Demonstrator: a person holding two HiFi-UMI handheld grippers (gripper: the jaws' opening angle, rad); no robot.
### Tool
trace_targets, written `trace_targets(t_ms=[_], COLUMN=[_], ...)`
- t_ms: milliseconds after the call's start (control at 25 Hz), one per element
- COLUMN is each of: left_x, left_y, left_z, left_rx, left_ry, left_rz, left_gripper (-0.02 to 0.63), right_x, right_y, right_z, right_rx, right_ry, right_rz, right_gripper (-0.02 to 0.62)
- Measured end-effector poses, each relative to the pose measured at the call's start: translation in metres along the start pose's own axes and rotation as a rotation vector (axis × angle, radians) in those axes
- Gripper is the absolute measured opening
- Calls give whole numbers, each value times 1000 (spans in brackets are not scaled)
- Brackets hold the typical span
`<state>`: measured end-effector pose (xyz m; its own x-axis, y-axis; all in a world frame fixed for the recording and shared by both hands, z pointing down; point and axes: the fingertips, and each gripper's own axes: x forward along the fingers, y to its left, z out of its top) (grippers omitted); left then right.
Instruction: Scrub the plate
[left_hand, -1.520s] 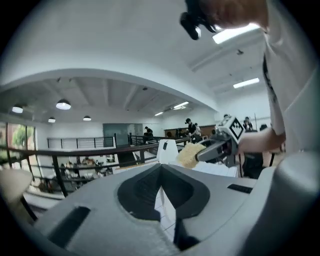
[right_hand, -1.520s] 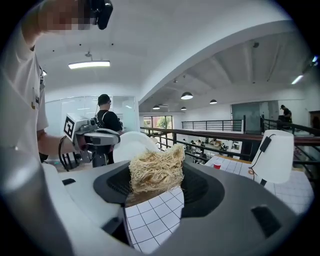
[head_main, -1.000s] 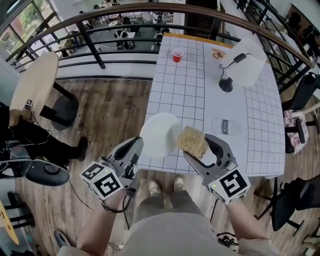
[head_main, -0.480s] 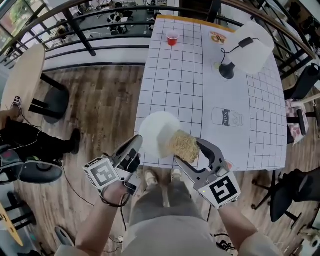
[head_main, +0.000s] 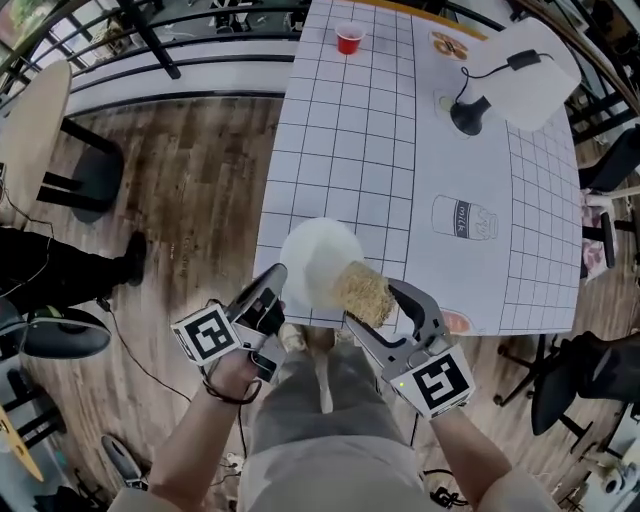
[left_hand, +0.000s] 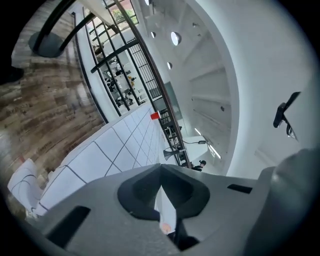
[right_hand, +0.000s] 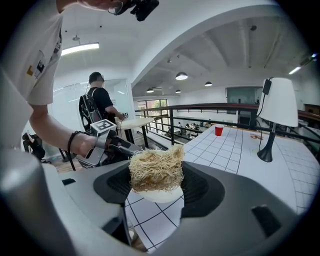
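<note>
Over the near edge of the surface, close to its near left corner, a white plate is held in the air, resting on nothing. The left tongs are pressed together on the plate's left rim, which shows as a thin white sliver between the jaws in the left gripper view. A coarse, straw-coloured scrubber is pinched in the right tongs and laid against the plate's right side. In the right gripper view the plate's rim is seen just beneath the fibres, touching them as far as can be judged. A red cup and a lamp stand well apart, near the far edge.

The scrubbing itself is judged to be in hand: both things are gripped and brought together, and nothing is left to be picked up. How much of the plate has been covered cannot be told. For the next move, the scrubber is best dragged across the plate's face with steady pressure while the rim is kept firmly clamped. The plate is gripped at one edge only, so it could be levered out of the left tongs by a hard push.
</note>
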<state>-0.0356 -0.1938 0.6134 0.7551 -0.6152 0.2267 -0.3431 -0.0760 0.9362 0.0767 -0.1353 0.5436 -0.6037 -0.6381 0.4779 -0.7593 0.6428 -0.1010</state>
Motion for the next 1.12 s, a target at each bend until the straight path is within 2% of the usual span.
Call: trace_targets(t_ms=[320, 520, 640, 800, 920, 960, 1080, 1120], left_x=[6, 5, 5, 1, 1, 1, -3, -7], left_y=[40, 57, 61, 74, 76, 75, 73, 73], left_z=[-16, -21, -26, -29, -27, -28, -29, -28], left_rx=[-99, -157, -164, -172, -151, -143, -145, -148], left_ry=[-5, -32, -28, -17, -17, -10, -1, -8], left_rz=[-16, 15, 29, 86, 96, 98, 114, 123], left_gripper=[17, 17, 17, 17, 18, 25, 120, 123], right_x=[11, 14, 14, 13, 11, 10, 7, 7], right_y=[4, 7, 9, 11, 11, 11, 15, 17], right_z=[-34, -48, -59, -60, -63, -64, -63, -62], right_rx=[31, 51, 53, 67, 79, 84, 84, 82], right_ry=[66, 95, 120, 106, 109, 109, 108, 106], right_rz=[33, 45, 55, 67, 67, 64, 64, 67], right_gripper=[268, 268, 268, 268, 268, 268, 268, 268])
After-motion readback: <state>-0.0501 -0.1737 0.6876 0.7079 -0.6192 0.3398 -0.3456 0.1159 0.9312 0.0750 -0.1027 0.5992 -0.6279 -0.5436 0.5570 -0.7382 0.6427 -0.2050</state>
